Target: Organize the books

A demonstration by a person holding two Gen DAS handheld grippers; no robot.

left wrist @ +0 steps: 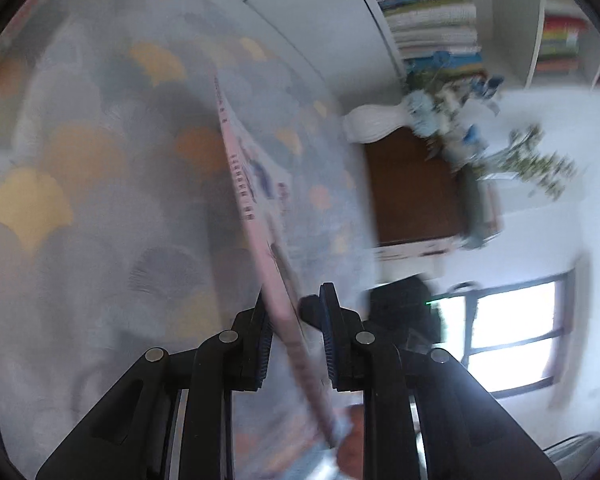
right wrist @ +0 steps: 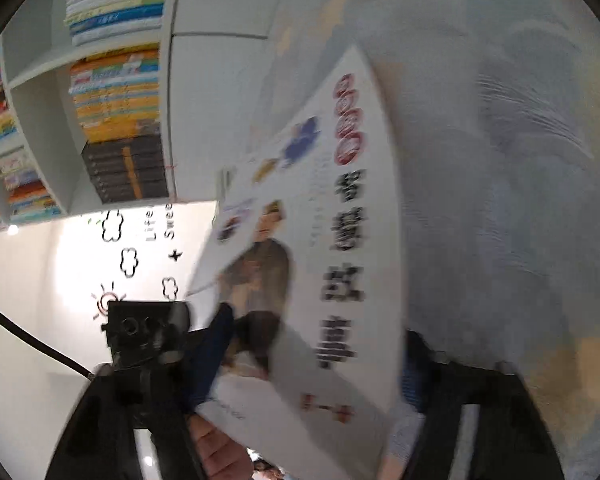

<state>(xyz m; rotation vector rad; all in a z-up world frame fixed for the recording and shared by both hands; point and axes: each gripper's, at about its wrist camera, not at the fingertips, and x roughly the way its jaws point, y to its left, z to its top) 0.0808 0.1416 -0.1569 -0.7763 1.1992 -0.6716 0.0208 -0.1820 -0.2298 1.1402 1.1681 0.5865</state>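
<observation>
On the left of the left-wrist view a fan-patterned cloth (left wrist: 80, 160) fills the frame. Rising edge-on in front of it is the book (left wrist: 248, 184), thin and pink-spined. The left gripper (left wrist: 296, 336) has its jaws pressed nearly together on the book's lower end, which runs aslant through the gap. Further right stand a vase (left wrist: 374, 124) of flowers and, beyond it, the shelf (left wrist: 504, 20) with stacked books. In the right-wrist view the shelf sits far left and its compartments look well filled. Nearer the middle, the book shows its cover face-on, in the air and well apart from the shelf. The right gripper (right wrist: 314, 346) has its jaws spread, one either side of the book's lower part. The blur hides any pinch, so I read it as not yet gripping. A hand (right wrist: 216, 452) shows at the bottom edge, and the cloth covers the right. The step looks like steadying or passing the book before shelving it. To do it well, the left pinch should hold firm until the right pads close squarely on the cover near the spine. A grip on a loose corner would let so thin a book flop or fan open. The book should then be turned upright and spine-out before it goes to a gap on the shelf.
</observation>
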